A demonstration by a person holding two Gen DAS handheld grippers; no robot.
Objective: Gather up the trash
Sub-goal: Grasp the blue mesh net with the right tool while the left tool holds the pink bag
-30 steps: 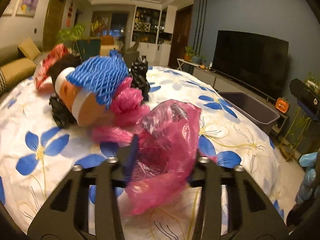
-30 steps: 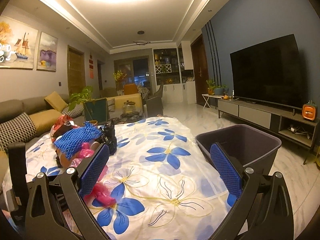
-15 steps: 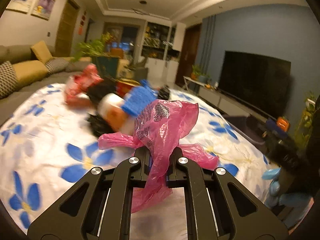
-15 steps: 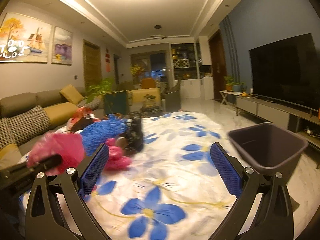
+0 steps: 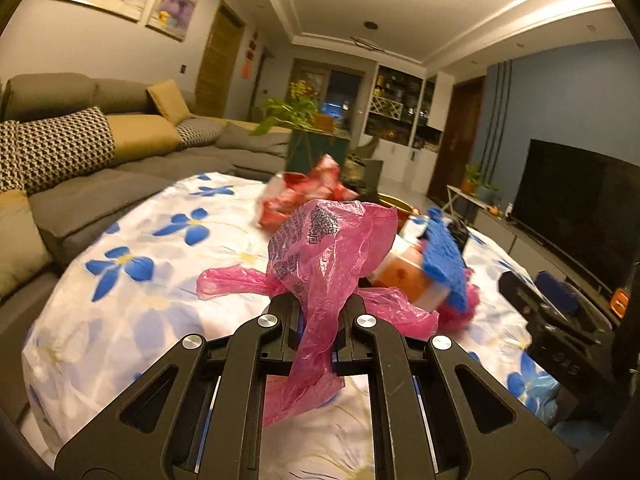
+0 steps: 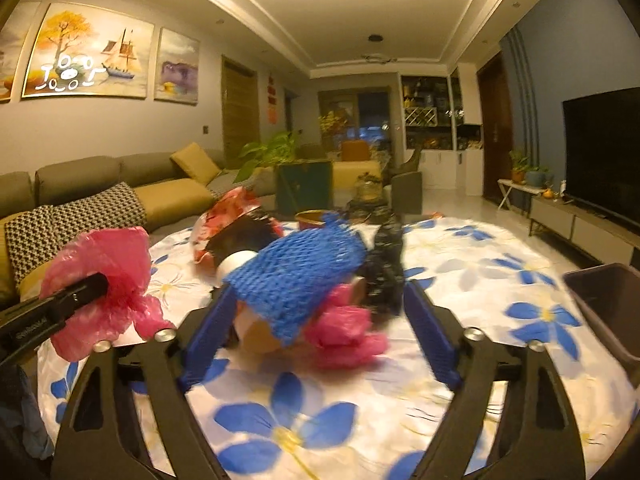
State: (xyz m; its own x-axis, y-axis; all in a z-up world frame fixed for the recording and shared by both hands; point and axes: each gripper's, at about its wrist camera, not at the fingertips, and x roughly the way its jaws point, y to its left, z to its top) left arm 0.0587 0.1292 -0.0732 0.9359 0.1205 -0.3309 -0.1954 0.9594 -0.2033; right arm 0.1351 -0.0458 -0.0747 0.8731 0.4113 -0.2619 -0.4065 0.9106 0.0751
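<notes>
left gripper (image 5: 318, 312) clamped on crinkly pink plastic bag (image 5: 328, 248), long axis vertical | right gripper (image 6: 316, 312) jaws apart, framing blue foam net (image 6: 296, 276)

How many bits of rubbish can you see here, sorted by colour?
Pink plastic bags: 2, one pink bag clamped in the left gripper, one crumpled pink bag on the table
Blue foam net: 1
Black bag: 1
Red wrapper: 1
Total: 5 that can be told apart; the pile is blurred.

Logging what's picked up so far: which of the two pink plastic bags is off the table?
The pink bag clamped in the left tongs, held above the cloth. The other pink bag lies beside the blue foam net.
</notes>
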